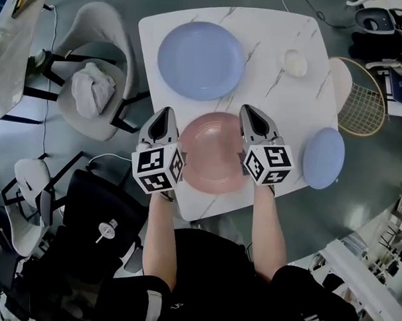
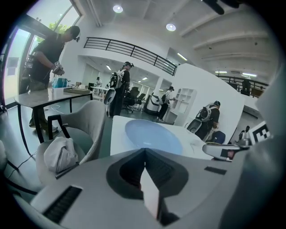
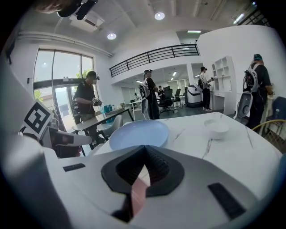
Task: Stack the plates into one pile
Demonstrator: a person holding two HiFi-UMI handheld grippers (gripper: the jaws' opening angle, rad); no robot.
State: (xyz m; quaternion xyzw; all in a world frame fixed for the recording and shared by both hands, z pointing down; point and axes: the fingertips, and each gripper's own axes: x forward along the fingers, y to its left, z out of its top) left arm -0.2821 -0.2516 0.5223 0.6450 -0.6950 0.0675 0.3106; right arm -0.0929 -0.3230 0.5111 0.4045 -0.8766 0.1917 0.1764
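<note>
Both tongs are clamping the pink plate (image 1: 213, 152) at opposite rims: left gripper (image 1: 165, 114) is biting the left edge, right gripper (image 1: 249, 113) the right edge. Each gripper view is showing the jaws pressed together on a thin sliver of rim, pale on the left (image 2: 149, 192), clearly pink on the right (image 3: 137, 197). The plate is sitting at the near edge of the table (image 1: 273, 33), looking like a two-handed pickup step. The large blue plate (image 1: 201, 60) is lying further back and left, the small blue plate (image 1: 323, 158) is overhanging the table's right edge, and a white bowl (image 1: 295, 62) is sitting back right. Next move is probably calling for an even lift, keeping the plate level, and carrying it forward over the large blue plate. Hard to tell whether the pink plate is already off the surface. The marker cubes are covering its near rim sections, and the gripper views are showing almost none of it.
</note>
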